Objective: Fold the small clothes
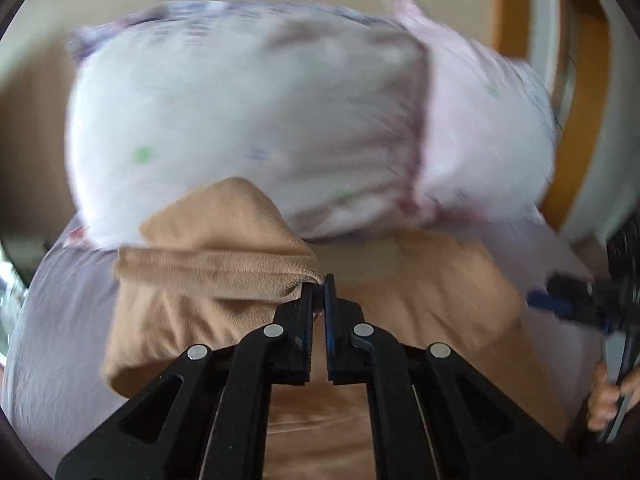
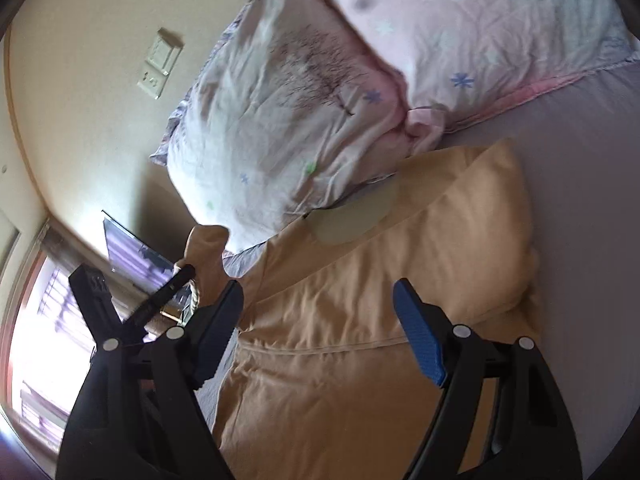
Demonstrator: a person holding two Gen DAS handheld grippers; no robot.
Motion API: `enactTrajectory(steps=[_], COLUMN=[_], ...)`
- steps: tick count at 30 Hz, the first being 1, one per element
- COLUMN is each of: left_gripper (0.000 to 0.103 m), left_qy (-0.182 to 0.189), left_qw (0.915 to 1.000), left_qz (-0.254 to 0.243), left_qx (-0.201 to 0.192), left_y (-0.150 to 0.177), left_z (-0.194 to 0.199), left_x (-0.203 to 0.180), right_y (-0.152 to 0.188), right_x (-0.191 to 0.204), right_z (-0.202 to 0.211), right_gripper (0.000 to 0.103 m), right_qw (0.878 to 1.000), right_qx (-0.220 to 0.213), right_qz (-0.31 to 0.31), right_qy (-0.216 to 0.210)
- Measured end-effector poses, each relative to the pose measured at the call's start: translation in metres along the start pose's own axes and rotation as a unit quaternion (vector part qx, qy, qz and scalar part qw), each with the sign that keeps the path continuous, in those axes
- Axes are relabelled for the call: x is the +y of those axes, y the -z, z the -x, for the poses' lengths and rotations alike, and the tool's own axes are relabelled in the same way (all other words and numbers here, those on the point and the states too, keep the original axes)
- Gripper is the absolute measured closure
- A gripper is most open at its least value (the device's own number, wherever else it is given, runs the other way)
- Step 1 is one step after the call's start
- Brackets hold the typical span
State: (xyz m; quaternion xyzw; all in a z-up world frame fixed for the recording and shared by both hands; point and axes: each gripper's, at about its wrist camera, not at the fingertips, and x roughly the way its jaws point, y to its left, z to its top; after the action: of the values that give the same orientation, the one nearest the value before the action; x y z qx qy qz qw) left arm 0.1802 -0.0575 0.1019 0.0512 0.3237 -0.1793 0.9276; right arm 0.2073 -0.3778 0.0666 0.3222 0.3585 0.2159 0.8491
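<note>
A tan garment [image 2: 352, 312] lies spread on the lavender bed sheet [image 2: 580, 208], its right sleeve folded inward. In the left wrist view my left gripper [image 1: 319, 286] is shut on a bunched edge of the tan garment [image 1: 208, 264] and lifts it off the bed. In the right wrist view the left gripper [image 2: 188, 276] holds that raised fabric at the garment's left side. My right gripper [image 2: 320, 308] is open and empty, hovering above the garment's middle. It also shows at the right edge of the left wrist view [image 1: 568, 300].
Two floral pillows [image 2: 280, 120] [image 2: 460, 28] lie at the head of the bed, the nearer one touching the garment's collar. A beige wall with a switch plate [image 2: 160, 64] is behind. A bright window [image 2: 36, 340] is at the left.
</note>
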Motion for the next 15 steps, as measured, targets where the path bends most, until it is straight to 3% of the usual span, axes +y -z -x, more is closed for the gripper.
enactTrajectory(steps=[2, 4, 7, 9, 11, 12, 13, 15], left_gripper=[0.099, 0.098, 0.096, 0.091, 0.076, 0.06, 0.053, 0.053], left_qy=[0.004, -0.019, -0.054, -0.03, -0.021, -0.031, -0.044, -0.085], left_qw=[0.9943, 0.9803, 0.9638, 0.9676, 0.9794, 0.9851, 0.9898, 0.9942], left_qz=[-0.1, -0.188, -0.26, -0.25, -0.201, -0.169, -0.135, -0.065], left_qx=[0.036, 0.058, 0.021, 0.008, 0.004, 0.002, 0.001, 0.011], left_y=[0.021, 0.05, 0.071, 0.069, 0.055, 0.05, 0.045, 0.036], left_z=[-0.035, -0.055, -0.036, -0.012, 0.003, 0.005, 0.005, -0.001], left_x=[-0.063, -0.108, -0.123, -0.108, -0.072, -0.056, -0.035, 0.014], right_y=[-0.003, -0.004, -0.008, -0.013, -0.018, -0.019, -0.02, -0.023], right_x=[-0.021, -0.037, -0.05, -0.048, -0.042, -0.038, -0.036, -0.035], right_z=[-0.004, -0.01, -0.013, -0.02, -0.034, -0.039, -0.047, -0.057], right_gripper=[0.026, 0.026, 0.029, 0.04, 0.055, 0.058, 0.061, 0.061], right_qw=[0.999, 0.998, 0.997, 0.998, 0.997, 0.996, 0.994, 0.991], right_qx=[0.005, 0.015, 0.021, 0.029, 0.046, 0.052, 0.057, 0.062], right_qz=[-0.026, -0.049, -0.056, -0.045, -0.028, -0.018, -0.006, -0.003], right_qy=[0.023, 0.04, 0.045, 0.045, 0.052, 0.064, 0.09, 0.115])
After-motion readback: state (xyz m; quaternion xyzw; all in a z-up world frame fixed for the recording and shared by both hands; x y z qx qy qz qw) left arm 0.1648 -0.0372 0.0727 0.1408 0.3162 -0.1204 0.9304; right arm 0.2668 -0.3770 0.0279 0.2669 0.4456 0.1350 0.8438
